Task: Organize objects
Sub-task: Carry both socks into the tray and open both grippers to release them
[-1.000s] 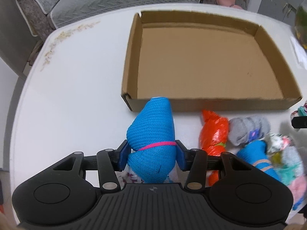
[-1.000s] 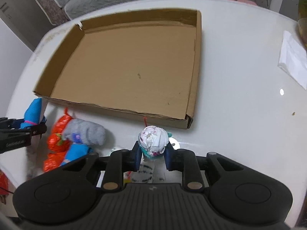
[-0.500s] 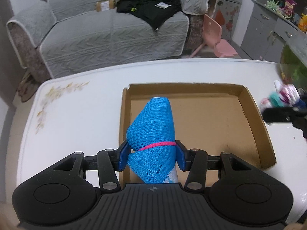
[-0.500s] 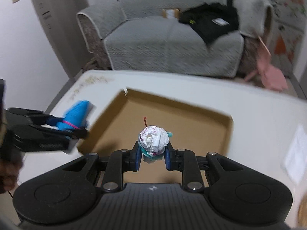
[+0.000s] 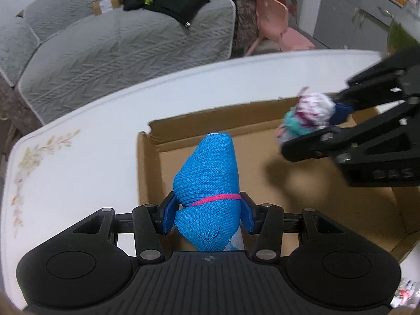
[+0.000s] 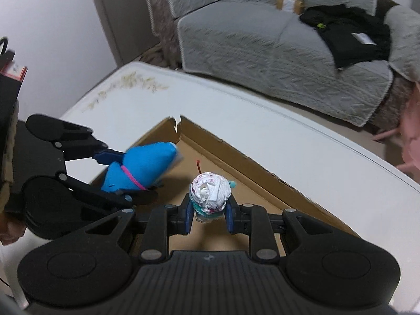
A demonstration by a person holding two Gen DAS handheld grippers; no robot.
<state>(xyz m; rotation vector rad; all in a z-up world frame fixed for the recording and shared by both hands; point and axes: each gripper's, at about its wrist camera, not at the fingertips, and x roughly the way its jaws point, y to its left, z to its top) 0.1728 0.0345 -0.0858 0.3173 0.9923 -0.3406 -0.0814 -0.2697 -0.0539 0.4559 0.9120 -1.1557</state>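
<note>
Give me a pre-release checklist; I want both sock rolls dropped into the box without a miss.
1. Left gripper clamped on the blue roll: ok, both pads press its sides.
2. Right gripper clamped on the white roll: ok.
3. Blue roll over the box: ok, cardboard floor shows beneath it in both views.
4. White roll over the box: ok, it hangs inside the far wall.
5. Box floor below free of other things: ok for the part in view; the near end is hidden behind the grippers.
6. Grippers apart from each other: ok, a gap shows between them.
</note>
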